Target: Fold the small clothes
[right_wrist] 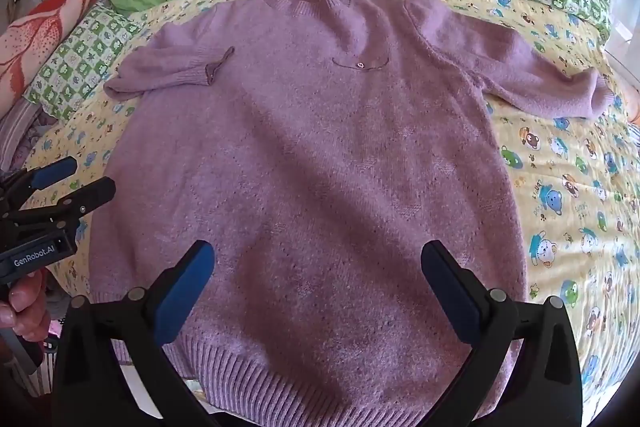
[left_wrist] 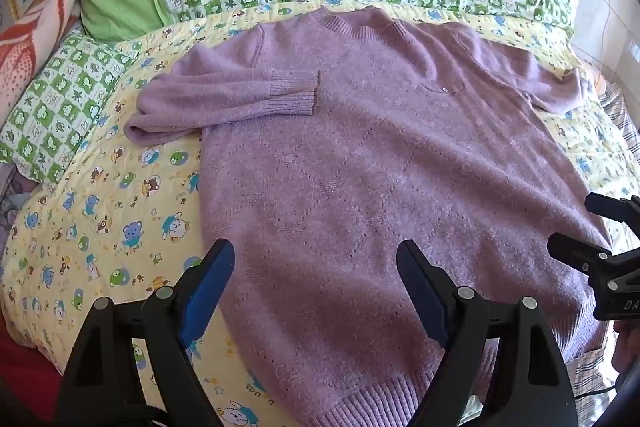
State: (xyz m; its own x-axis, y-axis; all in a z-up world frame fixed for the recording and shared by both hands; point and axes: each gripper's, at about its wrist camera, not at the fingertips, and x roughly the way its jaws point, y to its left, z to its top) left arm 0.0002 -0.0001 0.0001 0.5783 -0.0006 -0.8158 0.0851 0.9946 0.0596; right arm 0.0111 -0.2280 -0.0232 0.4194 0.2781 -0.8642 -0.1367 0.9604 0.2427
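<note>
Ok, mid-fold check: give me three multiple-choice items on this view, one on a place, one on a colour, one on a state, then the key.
1. Where does the ribbed cuff of the folded-in sleeve lie?
A. On the chest of the lilac knitted sweater
B. On the green checked pillow
C. Hanging off the bed

2. What colour are the pads on the gripper fingers?
A. Red
B. Blue
C. White

3. How does the right gripper stand?
A. Shut on the hem
B. Shut on a sleeve
C. Open, holding nothing

Key: 1 A, the cuff rests on the sweater's front below the neckline; the other sleeve lies stretched out on the yellow cartoon-print quilt. 2 B, blue pads show on both grippers. 3 C, its jaws stand wide apart above the sweater; the left gripper is open too.
</note>
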